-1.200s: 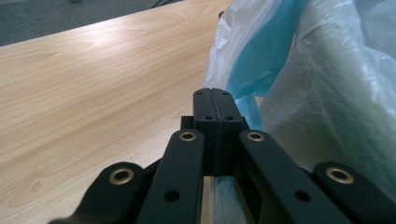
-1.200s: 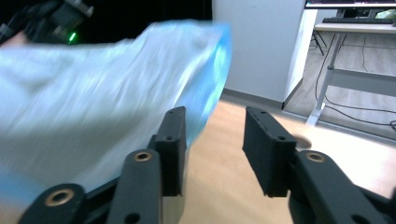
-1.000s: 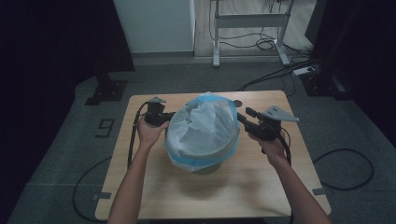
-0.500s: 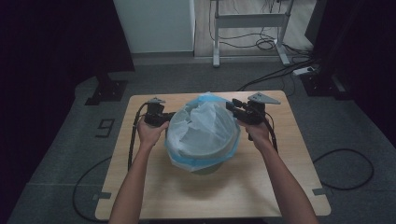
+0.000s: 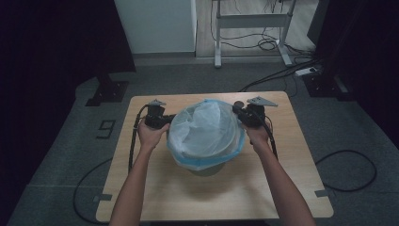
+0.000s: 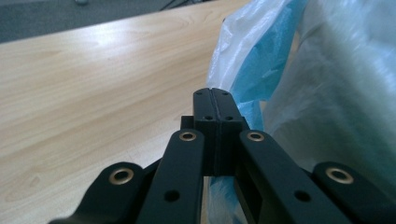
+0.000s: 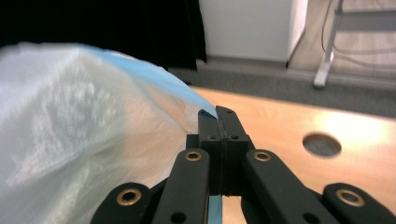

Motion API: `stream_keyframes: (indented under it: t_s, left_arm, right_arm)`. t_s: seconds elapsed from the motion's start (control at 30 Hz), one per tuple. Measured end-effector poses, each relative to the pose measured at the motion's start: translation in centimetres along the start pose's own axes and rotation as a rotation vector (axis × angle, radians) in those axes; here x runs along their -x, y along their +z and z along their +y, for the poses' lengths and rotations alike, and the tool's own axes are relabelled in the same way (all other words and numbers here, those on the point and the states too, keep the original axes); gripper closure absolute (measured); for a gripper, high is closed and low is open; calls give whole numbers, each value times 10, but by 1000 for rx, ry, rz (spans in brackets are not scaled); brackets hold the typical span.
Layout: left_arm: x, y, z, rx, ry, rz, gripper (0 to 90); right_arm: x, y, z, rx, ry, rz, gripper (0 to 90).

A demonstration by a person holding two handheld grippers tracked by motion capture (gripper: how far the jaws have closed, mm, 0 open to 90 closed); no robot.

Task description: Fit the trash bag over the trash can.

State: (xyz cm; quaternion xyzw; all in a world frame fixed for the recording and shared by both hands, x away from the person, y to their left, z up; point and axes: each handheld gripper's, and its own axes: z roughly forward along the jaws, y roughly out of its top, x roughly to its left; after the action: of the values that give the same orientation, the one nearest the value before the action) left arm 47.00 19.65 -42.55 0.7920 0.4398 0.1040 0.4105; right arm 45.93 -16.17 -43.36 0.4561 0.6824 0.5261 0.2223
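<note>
A grey bin (image 5: 207, 167) stands mid-table, lined with a translucent white bag with a blue rim (image 5: 204, 129) that billows over its top. My left gripper (image 5: 169, 117) is at the bag's left side, jaws shut (image 6: 215, 93), with blue film (image 6: 247, 70) running in between them. My right gripper (image 5: 237, 109) is at the bag's right rim. Its jaws have just been closing and now stand shut (image 7: 218, 112) on the blue bag edge (image 7: 154, 77), which enters at their tips. A hand holds each gripper.
The wooden table (image 5: 188, 197) has a round hole (image 7: 321, 144) past the right gripper. Beyond the table stand a white cabinet (image 5: 155, 23), a metal desk frame (image 5: 249, 21) and a black stand base (image 5: 107, 89). Cables (image 5: 348, 165) lie on the floor at right.
The right gripper has moved in from the table's right side to the bag's rim, dropped a little, and closed on the bag edge. The left gripper has kept still.
</note>
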Motion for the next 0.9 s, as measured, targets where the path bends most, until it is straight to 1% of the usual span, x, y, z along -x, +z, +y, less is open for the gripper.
stream_keyframes:
  t_s: [0.07, 0.13, 0.3, 0.4, 0.53, 0.63, 0.67, 0.7, 0.73, 0.8, 0.83, 0.9]
  left_arm:
    - [0, 3, -3, -22, 11, 7, 900]
    - [0, 4, -7, -26, 9, 2, 900]
    - [0, 4, -14, -28, 6, -5, 900]
    - [3, 4, -17, -34, 20, -4, 900]
    - [4, 3, -20, -32, 15, -7, 900]
    - [4, 2, -21, -28, 16, -11, 900]
    - [5, 2, -21, -26, 17, -10, 899]
    - [5, 2, -21, -23, 16, -10, 899]
    - [5, 2, -20, -22, 16, -9, 898]
    - [6, 1, -20, -19, 21, -9, 897]
    - [6, 1, -20, -16, 20, -10, 896]
    - [6, 0, -20, -14, 19, -11, 896]
  right_arm:
    - [0, 5, -10, -29, -7, -14, 890]
    - [1, 9, -20, -43, 7, -25, 890]
    - [1, 10, -42, -40, 30, -27, 890]
    - [-2, 10, -53, -42, 29, -28, 890]
    - [0, 8, -61, -41, 48, -27, 890]
    - [5, 4, -63, -30, 78, -23, 887]
    - [7, 2, -63, -20, 87, -23, 852]
    - [10, -1, -62, -6, 98, -22, 776]
    - [11, -5, -60, 5, 110, -24, 728]
    - [14, -15, -56, 35, 111, -30, 647]
    - [14, -20, -54, 47, 115, -31, 611]
    - [14, -36, -48, 81, 108, -13, 575]
